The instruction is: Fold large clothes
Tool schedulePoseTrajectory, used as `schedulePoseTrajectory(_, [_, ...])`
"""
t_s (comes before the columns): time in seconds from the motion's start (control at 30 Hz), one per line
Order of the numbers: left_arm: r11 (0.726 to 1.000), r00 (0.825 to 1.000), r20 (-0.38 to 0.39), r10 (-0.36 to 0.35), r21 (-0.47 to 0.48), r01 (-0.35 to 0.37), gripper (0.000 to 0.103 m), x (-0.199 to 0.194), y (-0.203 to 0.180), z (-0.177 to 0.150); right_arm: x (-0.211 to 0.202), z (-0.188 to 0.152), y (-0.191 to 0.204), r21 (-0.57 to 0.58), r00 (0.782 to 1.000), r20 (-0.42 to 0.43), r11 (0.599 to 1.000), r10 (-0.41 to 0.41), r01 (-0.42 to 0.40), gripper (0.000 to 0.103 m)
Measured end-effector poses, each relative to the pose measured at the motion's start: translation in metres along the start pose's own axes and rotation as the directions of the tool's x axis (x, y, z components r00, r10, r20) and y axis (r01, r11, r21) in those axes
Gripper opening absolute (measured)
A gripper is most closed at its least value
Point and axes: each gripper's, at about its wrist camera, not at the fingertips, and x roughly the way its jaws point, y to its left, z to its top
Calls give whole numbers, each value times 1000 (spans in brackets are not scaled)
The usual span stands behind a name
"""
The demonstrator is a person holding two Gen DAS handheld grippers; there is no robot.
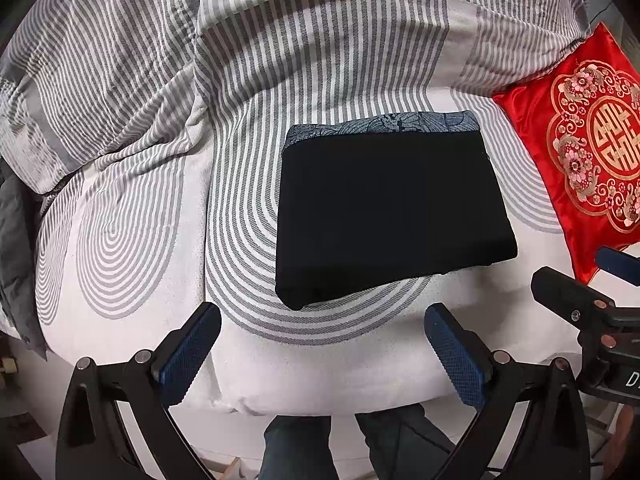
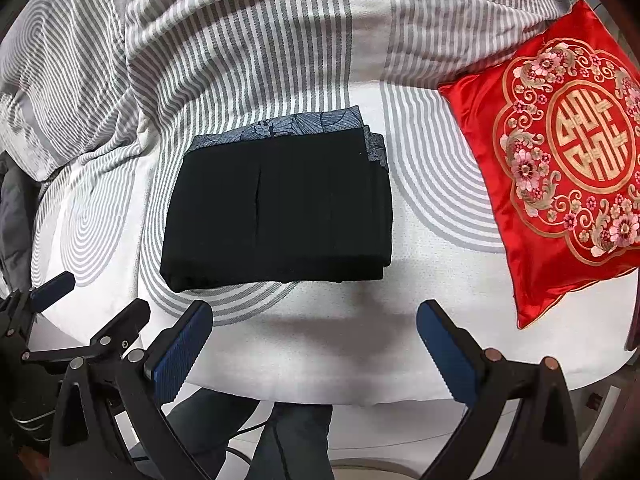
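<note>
A black garment (image 1: 390, 208) lies folded into a neat rectangle on the bed, with a blue patterned fabric (image 1: 384, 124) showing along its far edge. It also shows in the right wrist view (image 2: 280, 212). My left gripper (image 1: 322, 344) is open and empty, held above the bed's near edge, just short of the garment. My right gripper (image 2: 314, 340) is open and empty too, near the same edge, to the right of the left one. The right gripper shows at the right of the left wrist view (image 1: 592, 292).
The bed has a grey and white striped sheet (image 1: 120, 208). A striped duvet (image 2: 224, 32) is bunched at the far side. A red embroidered cushion (image 2: 560, 168) lies right of the garment. A grey garment (image 1: 18, 248) hangs at the left edge. The person's legs (image 1: 340, 444) stand below.
</note>
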Motion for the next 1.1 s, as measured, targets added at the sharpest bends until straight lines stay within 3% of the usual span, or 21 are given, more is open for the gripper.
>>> schedulePoseTrajectory(1.1, [1000,1000,-11,-4,-2,4,102,6,1,4,5,5,0,-9,1000,-10,1000,-3,3,102])
